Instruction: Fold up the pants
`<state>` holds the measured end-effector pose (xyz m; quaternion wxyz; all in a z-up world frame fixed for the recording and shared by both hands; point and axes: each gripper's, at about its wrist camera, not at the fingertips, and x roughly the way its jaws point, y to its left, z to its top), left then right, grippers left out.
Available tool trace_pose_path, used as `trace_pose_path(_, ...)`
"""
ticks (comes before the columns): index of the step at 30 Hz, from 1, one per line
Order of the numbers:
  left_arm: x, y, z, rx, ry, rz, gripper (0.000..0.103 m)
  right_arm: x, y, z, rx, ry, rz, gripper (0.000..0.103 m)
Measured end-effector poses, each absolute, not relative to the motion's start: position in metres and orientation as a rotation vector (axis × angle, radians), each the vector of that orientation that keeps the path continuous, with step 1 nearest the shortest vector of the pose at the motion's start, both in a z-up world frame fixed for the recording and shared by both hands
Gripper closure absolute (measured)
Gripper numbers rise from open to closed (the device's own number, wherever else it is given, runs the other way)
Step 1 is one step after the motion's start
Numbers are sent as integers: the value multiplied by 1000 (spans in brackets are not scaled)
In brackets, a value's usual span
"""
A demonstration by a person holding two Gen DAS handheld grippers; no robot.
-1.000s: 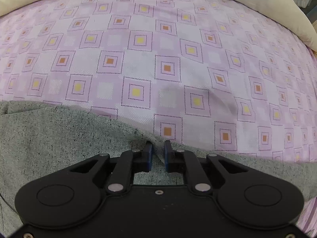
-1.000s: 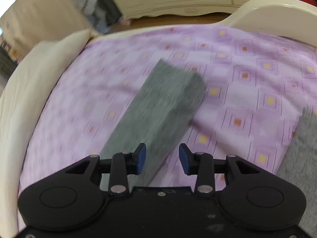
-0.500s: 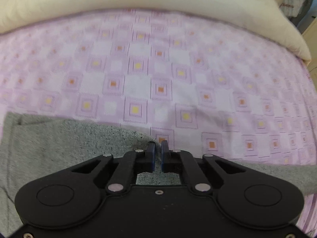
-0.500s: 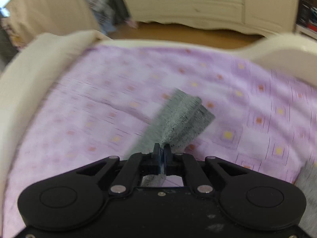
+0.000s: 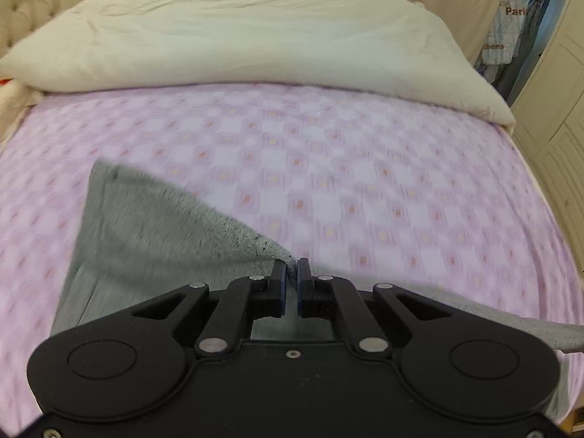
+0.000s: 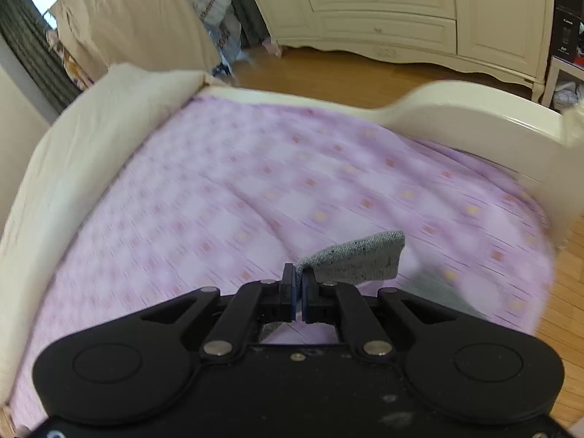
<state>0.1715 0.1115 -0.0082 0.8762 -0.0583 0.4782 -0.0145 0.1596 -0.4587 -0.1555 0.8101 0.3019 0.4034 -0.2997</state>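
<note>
Left gripper (image 5: 291, 273) clamped on edge of grey pants (image 5: 146, 226), cloth lifted off purple-checked bed sheet (image 5: 365, 182), rest draping toward bed's near edge. Cream duvet (image 5: 255, 36) bunched along far edge. Right gripper (image 6: 298, 281) pinched on pants' hem (image 6: 361, 259), flap hanging above sheet near cream footboard (image 6: 456, 116). Dresser (image 6: 383, 11) beyond.

Speckled grey pants (image 5: 153, 226) at the black gripper's (image 5: 291, 268) blue pads; beyond it a lilac sheet (image 5: 365, 168) with orange-centred squares, then a cream duvet (image 5: 255, 36).
</note>
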Motion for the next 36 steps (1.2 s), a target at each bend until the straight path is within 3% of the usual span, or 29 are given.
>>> trace_pose_path(4,116,109,-31,-130,1091,33,98,115,-466,-173,641,919,-647,99)
trace_pose_path(5,105,107,-42,-132,1118,47,103,106,-467,-180,645,939,-648,99)
trace_pose_path(14,67,79,-125,-41,1286,94,103,71,-467,-225,607,1029,-603,99)
trace_pose_path(18,49,69,-118,-15,1266,52,101,65,-463,-210,561,980,-576,99)
trace_pose_path(23,39,62,-116,48,1233,24,96,44,-439,-171,410,782,-505,99)
trace_pose_path(27,36,49,-120,107,1246,7,95,39,-455,-232,531,1039,-585,99)
trace_pose_path(33,33,42,-114,144,1236,-12,88,32,-463,-229,573,1022,-570,99)
trace_pose_path(35,33,45,-111,145,1240,-2,86,34,-462,-220,555,993,-567,96)
trace_pose_path(36,34,48,-110,145,1247,7,86,34,-466,-224,566,1006,-582,86)
